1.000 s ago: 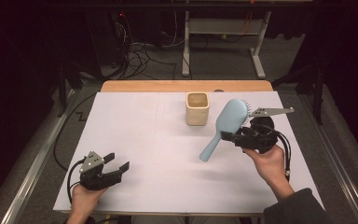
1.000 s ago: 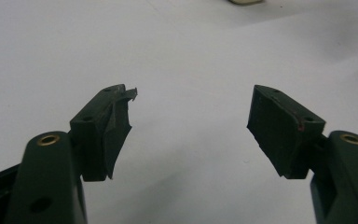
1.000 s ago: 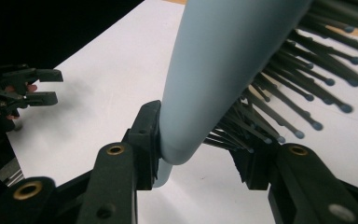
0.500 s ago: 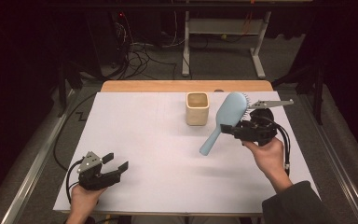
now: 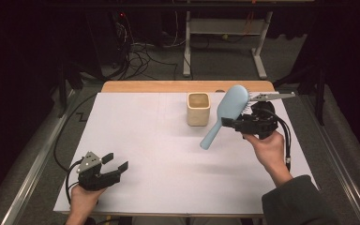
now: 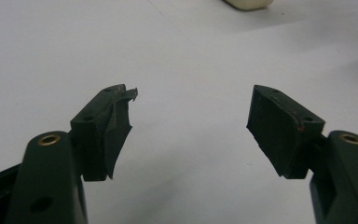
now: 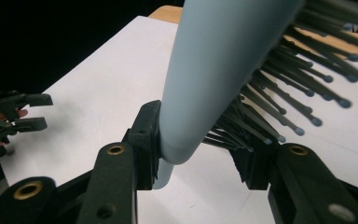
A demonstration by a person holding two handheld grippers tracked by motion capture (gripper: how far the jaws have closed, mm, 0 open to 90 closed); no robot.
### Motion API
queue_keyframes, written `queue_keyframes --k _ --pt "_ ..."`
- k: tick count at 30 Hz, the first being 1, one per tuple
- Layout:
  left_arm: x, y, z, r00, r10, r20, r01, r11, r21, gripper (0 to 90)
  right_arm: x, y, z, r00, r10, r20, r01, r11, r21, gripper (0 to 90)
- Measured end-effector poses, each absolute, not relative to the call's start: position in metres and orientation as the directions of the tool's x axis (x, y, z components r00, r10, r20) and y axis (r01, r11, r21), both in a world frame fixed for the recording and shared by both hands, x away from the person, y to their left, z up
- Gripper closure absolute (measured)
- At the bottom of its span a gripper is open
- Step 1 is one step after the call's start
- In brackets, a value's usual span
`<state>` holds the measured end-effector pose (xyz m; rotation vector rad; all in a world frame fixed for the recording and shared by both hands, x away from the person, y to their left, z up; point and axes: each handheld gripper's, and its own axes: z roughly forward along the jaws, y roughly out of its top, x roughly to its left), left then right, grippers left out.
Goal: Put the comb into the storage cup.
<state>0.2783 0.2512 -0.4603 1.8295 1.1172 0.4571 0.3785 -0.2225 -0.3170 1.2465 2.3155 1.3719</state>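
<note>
STEP: right gripper (image 5: 236,124) is carrying the light-blue hairbrush (image 5: 225,115) clamped, aloft beside the cream cup (image 5: 198,108) | left gripper (image 5: 115,164) is resting wide apart, empty | NEXT: likely lowering the handle into the cup.

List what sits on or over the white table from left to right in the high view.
left gripper → beige cup → blue hairbrush → right gripper, shut on the brush just below its head, handle pointing down-left.
</note>
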Motion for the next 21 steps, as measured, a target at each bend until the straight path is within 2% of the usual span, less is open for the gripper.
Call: queue_keyframes --k 21 --pt "0.280 0.250 -0.461 0.525 0.840 -0.141 0.505 -0.173 0.846 30.1 0.399 -0.218 -0.304 -0.616 0.752 0.235 0.563 0.212 0.798 57.8"
